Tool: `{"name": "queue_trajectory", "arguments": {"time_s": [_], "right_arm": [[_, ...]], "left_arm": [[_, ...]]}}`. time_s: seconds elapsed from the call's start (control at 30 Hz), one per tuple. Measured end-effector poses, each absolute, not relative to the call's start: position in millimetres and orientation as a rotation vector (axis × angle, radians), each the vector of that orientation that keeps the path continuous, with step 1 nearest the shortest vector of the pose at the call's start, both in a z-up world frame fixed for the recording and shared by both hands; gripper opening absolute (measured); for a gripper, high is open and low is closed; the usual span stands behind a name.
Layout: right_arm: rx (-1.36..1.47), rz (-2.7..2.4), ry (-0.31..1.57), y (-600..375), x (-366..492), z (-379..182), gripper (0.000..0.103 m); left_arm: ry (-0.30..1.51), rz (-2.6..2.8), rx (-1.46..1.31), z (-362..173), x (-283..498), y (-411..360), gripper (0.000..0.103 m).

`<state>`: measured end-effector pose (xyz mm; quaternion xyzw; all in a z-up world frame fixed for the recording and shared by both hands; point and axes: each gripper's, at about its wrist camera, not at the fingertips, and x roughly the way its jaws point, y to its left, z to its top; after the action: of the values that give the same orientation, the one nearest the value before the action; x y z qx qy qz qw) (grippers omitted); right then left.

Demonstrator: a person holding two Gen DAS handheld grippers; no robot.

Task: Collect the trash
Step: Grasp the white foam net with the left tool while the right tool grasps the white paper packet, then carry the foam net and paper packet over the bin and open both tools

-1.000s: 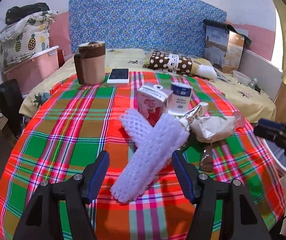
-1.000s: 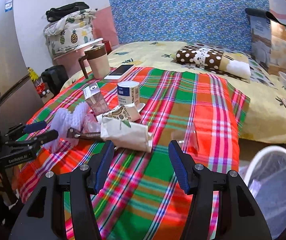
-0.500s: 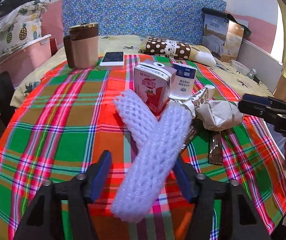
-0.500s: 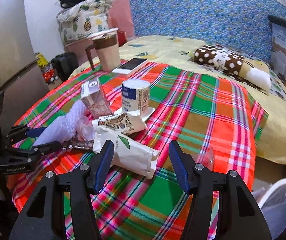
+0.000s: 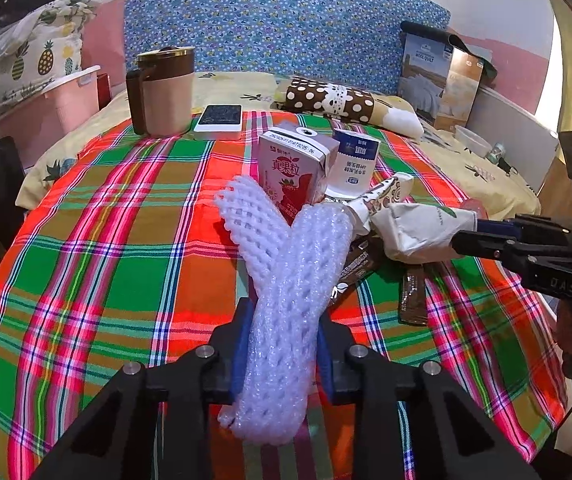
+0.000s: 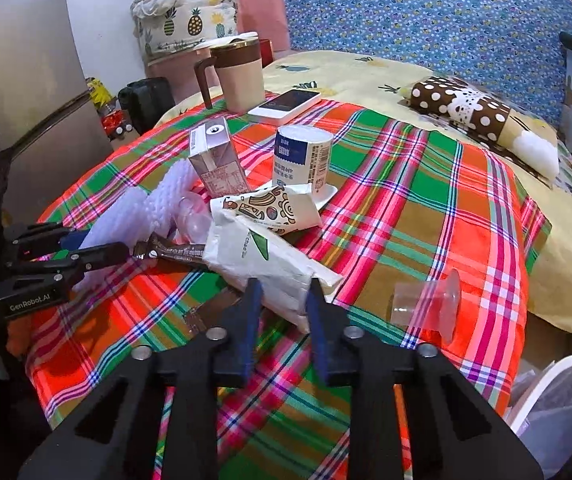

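Now your left gripper (image 5: 281, 354) jaws have just closed, pinching the soft foam net (image 5: 286, 300); right gripper (image 6: 281, 312) pinches the light, crushable white packet (image 6: 261, 260) by its near end.

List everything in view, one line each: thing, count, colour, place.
foam net sleeves: two, white, crossed on cloth
white packet: one, near edge
patterned wrapper: one, behind packet
brown sachets: a few, under pile
milk carton: one, pink-red, upright
yogurt cup: one, blue-white
clear cup: one, on its side
mug: one, beige-brown, far edge
phone: one, white, beside mug
bin: one, white, below
left gripper: shut on sleeve
right gripper: shut on packet
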<state>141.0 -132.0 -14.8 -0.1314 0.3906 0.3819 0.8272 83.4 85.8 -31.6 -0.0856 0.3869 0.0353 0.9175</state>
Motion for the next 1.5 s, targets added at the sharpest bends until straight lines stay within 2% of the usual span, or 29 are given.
{"name": "queue_trajectory", "arguments": {"time_s": [0.23,0.83,1.5], "right_arm": [[-0.247,0.789,0.799,-135.8,127.8,-10.7,0.01],[-0.089,0.698,0.741,-176.8,86.1,-4.3,0.009],[-0.017,0.588,0.699,-222.0,79.0,-1.8,0.009]], "left_arm": [[0.781,0.08,-0.181,-24.0,76.4,85.4,0.027],[0.744,0.013,-0.173,-1.4,54.3,50.0,0.026],[0.752,-0.14,-0.129,4.8,66.8,-16.4,0.026]]}}
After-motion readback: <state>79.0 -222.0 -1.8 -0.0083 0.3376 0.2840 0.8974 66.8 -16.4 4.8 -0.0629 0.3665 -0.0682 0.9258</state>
